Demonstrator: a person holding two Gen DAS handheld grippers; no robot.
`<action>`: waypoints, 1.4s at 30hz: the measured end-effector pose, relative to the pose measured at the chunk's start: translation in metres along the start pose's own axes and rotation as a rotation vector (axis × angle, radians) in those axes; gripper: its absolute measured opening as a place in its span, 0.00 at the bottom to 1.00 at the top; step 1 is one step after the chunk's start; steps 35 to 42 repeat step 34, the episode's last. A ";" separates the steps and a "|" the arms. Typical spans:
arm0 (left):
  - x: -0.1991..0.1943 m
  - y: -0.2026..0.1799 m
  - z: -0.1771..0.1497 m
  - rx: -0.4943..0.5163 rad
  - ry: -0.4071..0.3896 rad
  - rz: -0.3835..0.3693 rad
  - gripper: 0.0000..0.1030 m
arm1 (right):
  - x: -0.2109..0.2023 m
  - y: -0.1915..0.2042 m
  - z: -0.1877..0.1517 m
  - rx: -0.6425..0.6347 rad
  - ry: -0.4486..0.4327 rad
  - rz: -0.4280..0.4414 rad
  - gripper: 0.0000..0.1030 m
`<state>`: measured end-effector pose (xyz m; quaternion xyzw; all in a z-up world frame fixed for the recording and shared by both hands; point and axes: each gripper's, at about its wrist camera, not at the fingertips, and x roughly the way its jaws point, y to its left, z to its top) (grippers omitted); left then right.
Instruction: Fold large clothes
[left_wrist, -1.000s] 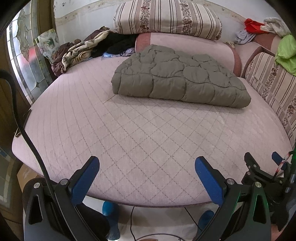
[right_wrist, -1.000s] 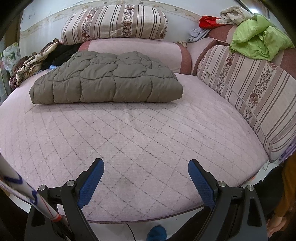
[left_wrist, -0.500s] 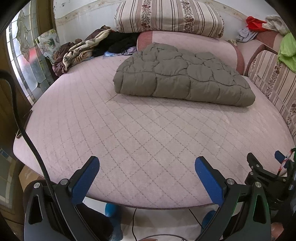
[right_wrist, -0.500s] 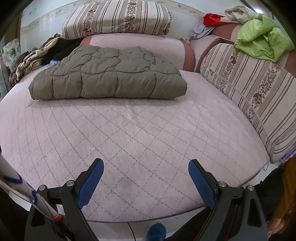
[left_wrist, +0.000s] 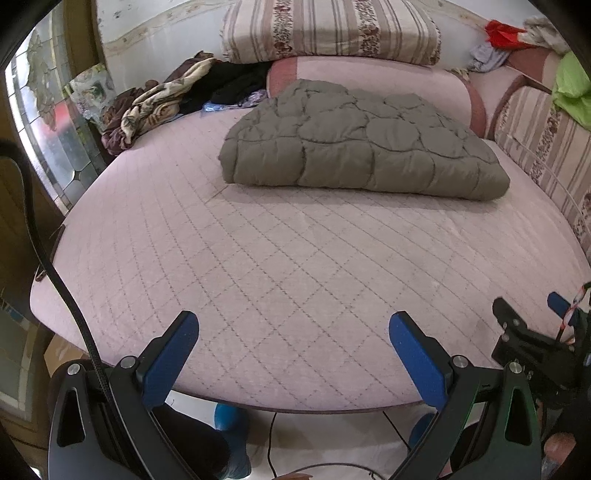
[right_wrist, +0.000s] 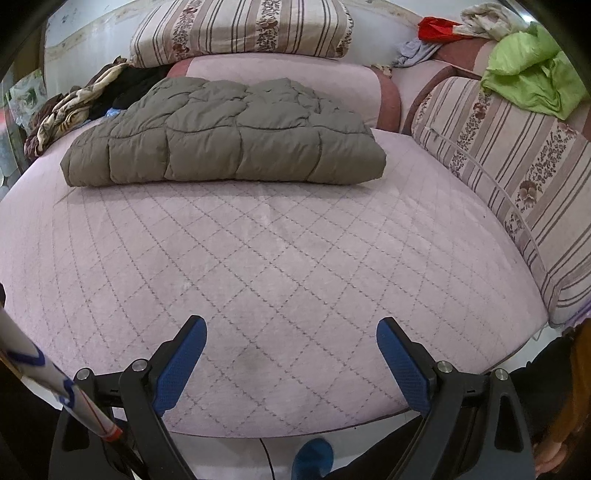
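— What do my grippers have?

— Nothing. My left gripper (left_wrist: 293, 354) is wide open at the bottom of its frame. My right gripper (right_wrist: 291, 358) is wide open too, low in its frame.

— Where is the big thing to fold?

— The grey puffy quilt (right_wrist: 221, 136) lies well apart, straight ahead in the upper middle. Its long side runs left to right. I think my right gripper is a bit nearer.

— Anything in the way?

— Only the pink bed (left_wrist: 280, 266) between us. A clothes pile (left_wrist: 155, 107) sits upper left, a striped cushion (right_wrist: 517, 177) on the right.
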<state>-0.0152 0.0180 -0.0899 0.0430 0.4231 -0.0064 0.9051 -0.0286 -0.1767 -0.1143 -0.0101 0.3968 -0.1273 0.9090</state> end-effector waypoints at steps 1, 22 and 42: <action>0.000 -0.002 0.000 0.002 -0.001 0.000 1.00 | 0.001 -0.003 -0.001 0.011 -0.001 -0.001 0.93; -0.018 -0.028 0.005 0.046 -0.027 0.043 1.00 | 0.001 -0.048 -0.005 0.139 -0.018 0.032 0.93; -0.009 0.015 0.023 -0.024 -0.051 0.015 1.00 | -0.022 -0.012 0.027 0.016 -0.074 0.034 0.94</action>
